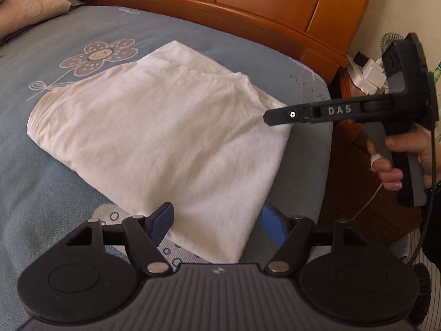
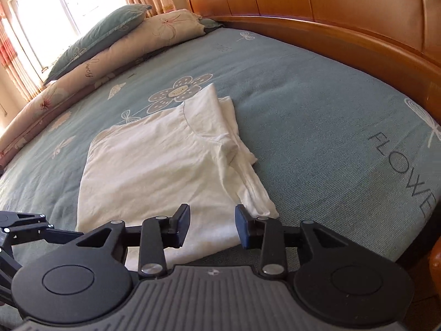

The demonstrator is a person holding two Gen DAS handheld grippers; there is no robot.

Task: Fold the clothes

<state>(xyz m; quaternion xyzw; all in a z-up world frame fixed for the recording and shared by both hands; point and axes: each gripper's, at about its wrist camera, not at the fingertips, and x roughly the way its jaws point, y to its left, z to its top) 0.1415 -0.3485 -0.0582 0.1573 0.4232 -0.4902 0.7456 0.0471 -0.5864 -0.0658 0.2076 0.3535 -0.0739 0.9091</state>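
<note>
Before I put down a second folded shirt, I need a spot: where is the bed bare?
Bare sheet lies between the white shirt and the wooden headboard, out to the FLOWER lettering. A smaller patch sits between shirt and pillows. The near edge is crowded by both open grippers.

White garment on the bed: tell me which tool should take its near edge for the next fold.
Probably the left tool: its open jaws already straddle the white garment's near edge. The right tool, also open, faces the near corner, apparently slightly short of it.
</note>
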